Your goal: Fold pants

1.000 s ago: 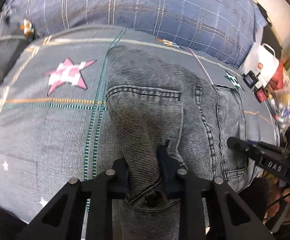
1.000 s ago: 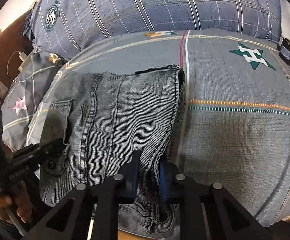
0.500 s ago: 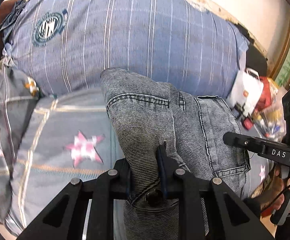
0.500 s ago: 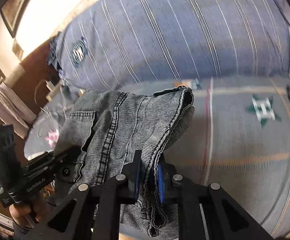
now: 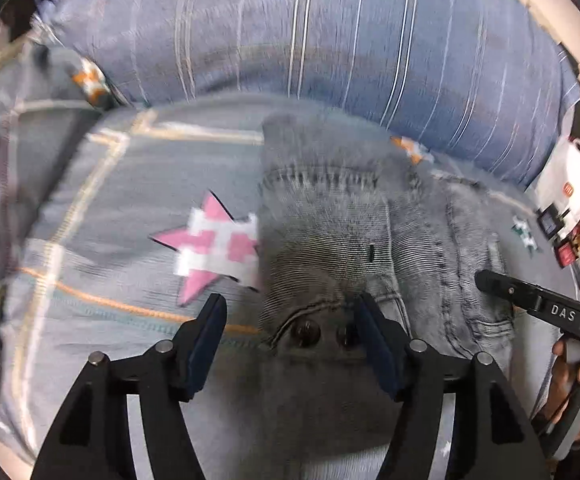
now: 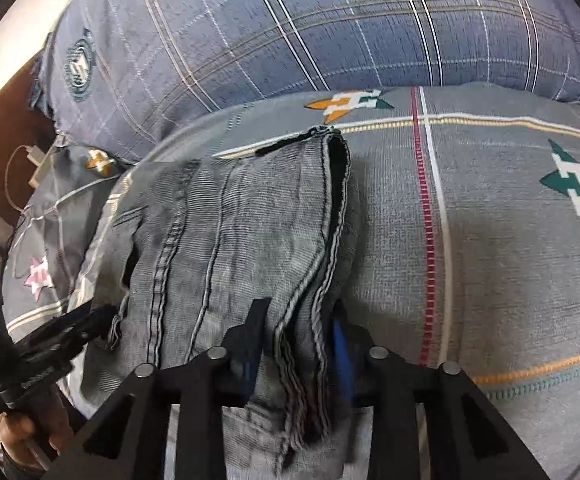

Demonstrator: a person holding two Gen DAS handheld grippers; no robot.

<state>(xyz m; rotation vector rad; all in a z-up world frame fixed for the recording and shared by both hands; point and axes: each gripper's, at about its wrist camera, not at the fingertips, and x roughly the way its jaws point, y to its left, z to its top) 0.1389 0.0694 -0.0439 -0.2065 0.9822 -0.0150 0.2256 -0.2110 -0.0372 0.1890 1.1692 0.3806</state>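
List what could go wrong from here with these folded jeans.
1. The right hand-held gripper, jaws just opening, has the jeans hem stack between its fingers; pulling back could drag the layers askew.
2. The left hand-held gripper straddles the buttoned waistband; a finger might snag it.
3. The bedspread is soft, so the fold may slump.
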